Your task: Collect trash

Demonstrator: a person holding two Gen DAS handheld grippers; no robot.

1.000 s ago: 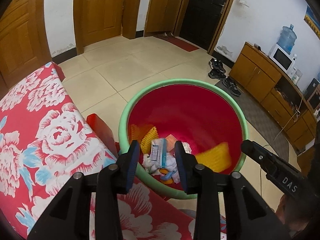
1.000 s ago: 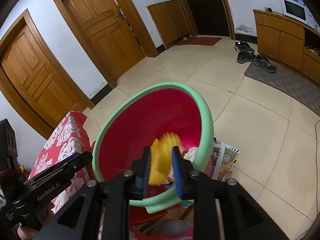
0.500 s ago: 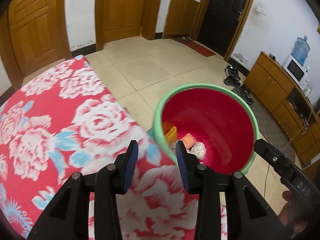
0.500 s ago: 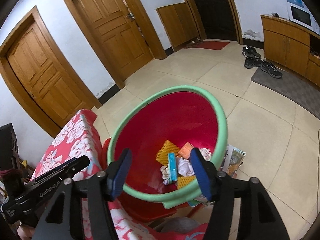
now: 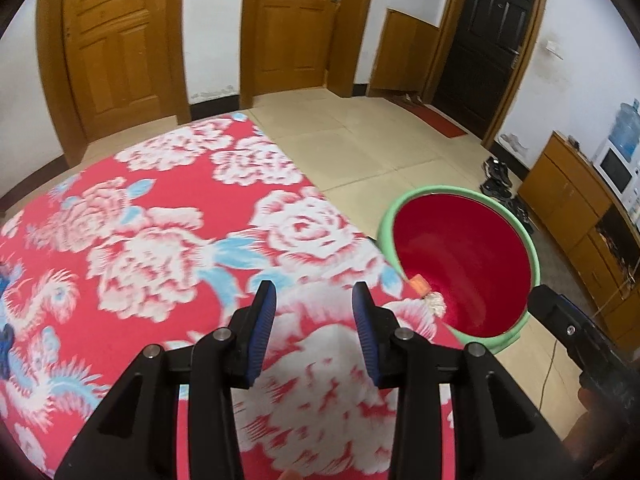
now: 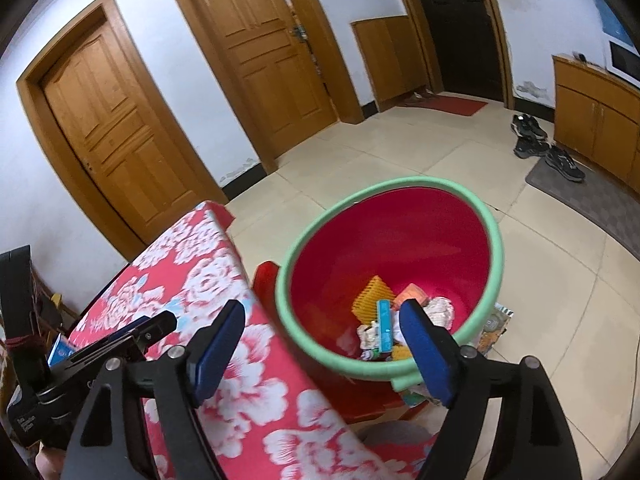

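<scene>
We see the bin [image 6: 494, 240] upright beside the table [image 5: 160, 220]; our right gripper [image 6: 324, 344] has just been opening, empty; the left gripper [image 5: 314, 332] is part open, empty.

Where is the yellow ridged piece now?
In the right wrist view, the yellow ridged piece lies in the red bin, beside the blue box.

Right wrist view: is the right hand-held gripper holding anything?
No, the right hand-held gripper stands wide open with nothing between its pads, above the bin.
</scene>
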